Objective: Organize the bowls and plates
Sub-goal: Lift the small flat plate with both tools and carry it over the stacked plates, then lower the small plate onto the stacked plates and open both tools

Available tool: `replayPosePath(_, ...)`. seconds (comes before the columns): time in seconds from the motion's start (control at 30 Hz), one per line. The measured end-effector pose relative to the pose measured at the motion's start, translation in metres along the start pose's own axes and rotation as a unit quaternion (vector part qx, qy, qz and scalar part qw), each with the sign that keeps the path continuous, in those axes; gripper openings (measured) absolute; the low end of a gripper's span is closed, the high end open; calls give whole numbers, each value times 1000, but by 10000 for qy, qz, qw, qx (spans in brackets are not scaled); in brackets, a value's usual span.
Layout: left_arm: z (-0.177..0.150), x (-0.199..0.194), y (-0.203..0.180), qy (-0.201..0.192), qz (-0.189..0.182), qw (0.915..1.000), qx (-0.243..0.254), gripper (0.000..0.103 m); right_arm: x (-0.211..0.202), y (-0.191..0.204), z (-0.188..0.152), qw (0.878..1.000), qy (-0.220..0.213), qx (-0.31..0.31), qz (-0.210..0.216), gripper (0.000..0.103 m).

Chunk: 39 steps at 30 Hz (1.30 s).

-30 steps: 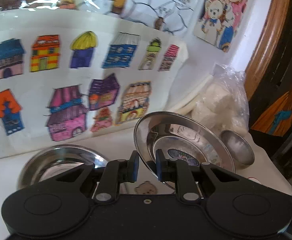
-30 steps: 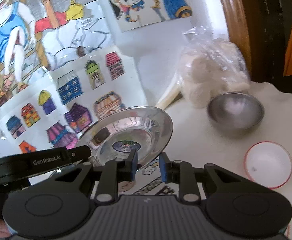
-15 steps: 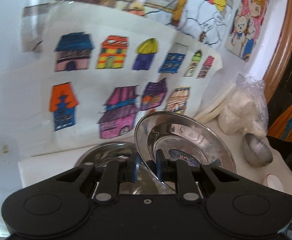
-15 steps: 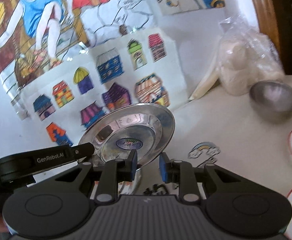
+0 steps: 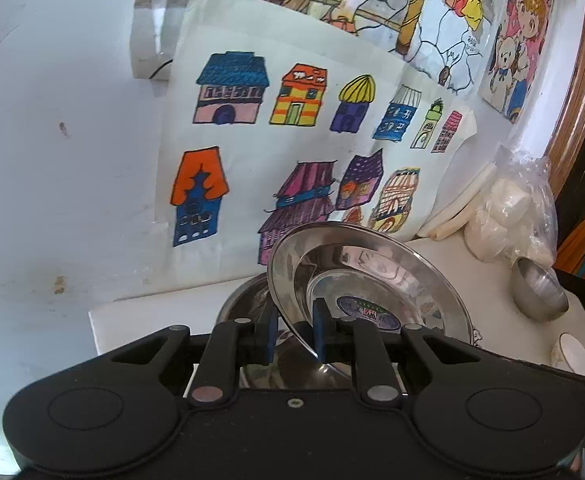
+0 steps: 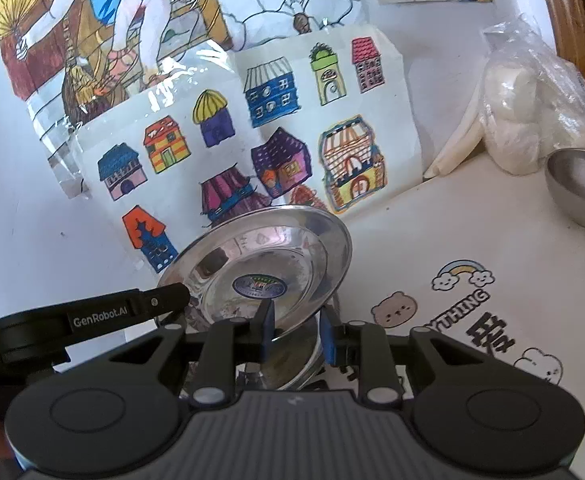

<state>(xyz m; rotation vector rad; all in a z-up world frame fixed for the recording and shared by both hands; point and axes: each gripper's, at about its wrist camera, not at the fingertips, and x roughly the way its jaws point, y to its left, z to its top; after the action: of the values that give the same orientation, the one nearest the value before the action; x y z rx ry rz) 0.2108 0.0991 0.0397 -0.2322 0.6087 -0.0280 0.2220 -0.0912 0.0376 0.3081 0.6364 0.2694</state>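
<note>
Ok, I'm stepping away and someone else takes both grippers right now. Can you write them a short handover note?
Left gripper: shut on the rim of the steel plate, left side.
Right gripper: shut on the same plate's near rim.
The plate is tilted and carried by both, above a second steel plate lying on the table by the wall.
Small steel bowl and white bowl sit off to the right, untouched.
Done: plate lifted and brought over the other.
Left: set it down into that plate, release, then sort the bowls.
</note>
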Motion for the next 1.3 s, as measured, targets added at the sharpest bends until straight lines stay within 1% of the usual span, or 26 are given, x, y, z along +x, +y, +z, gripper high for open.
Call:
replayPosePath(0.43, -8, -1, 17, 79, -19, 9999, -116, 20, 11, 8, -2, 9999, 129, -85, 63, 28)
replayPosePath(0.63, -10, 1, 19, 126, -26, 9998, -149, 20, 15, 9, -2, 9998, 183, -93, 40, 28)
replayPosePath(1.3, -16, 5, 19, 212, 66, 9997, -25, 22, 25, 9, -4, 9995, 280, -127, -21, 30)
